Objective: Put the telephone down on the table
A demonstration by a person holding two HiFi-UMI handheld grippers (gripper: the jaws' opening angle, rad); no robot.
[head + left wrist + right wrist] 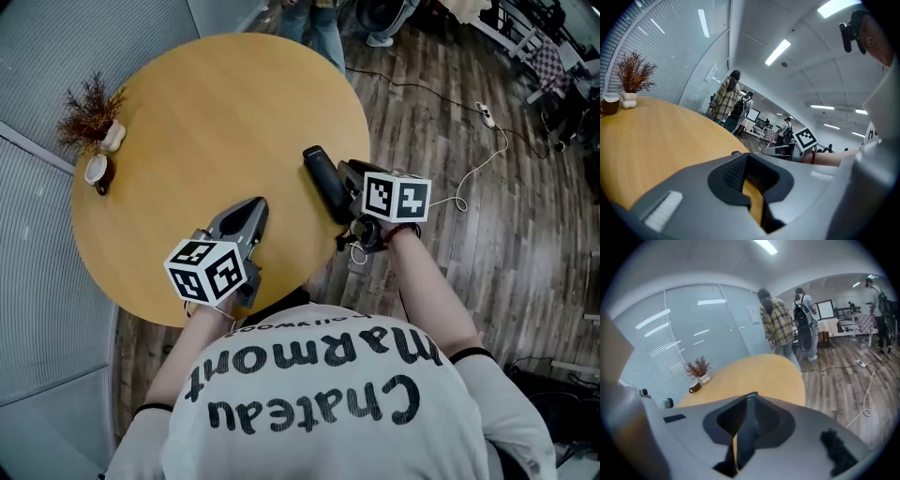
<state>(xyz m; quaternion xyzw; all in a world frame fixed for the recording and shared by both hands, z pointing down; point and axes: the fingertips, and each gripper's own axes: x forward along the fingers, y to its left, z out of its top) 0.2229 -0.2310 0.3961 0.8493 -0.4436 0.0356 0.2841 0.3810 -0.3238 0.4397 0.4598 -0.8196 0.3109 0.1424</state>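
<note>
White lettered T-shirt [319,403] is looming nearest. Right gripper [349,190] is clamping a slim black telephone [324,180] over the round wooden table [206,122] rim; releasing here risks a floor drop. Left gripper [251,208] is hovering closed, empty.

The table [216,112] is pale tan wood; the telephone [326,183] is black; the far-left dried sprig [89,108] is rusty brown; the floor [450,122] shows grey-brown planks.

The grey plastic left gripper [749,174] is seen above a round light-wood table [661,136], its jaws drawn close together with nothing gripped. At the far edge, a dried reddish plant in a white vase [630,89] is set beside a brown mug [609,104].
</note>
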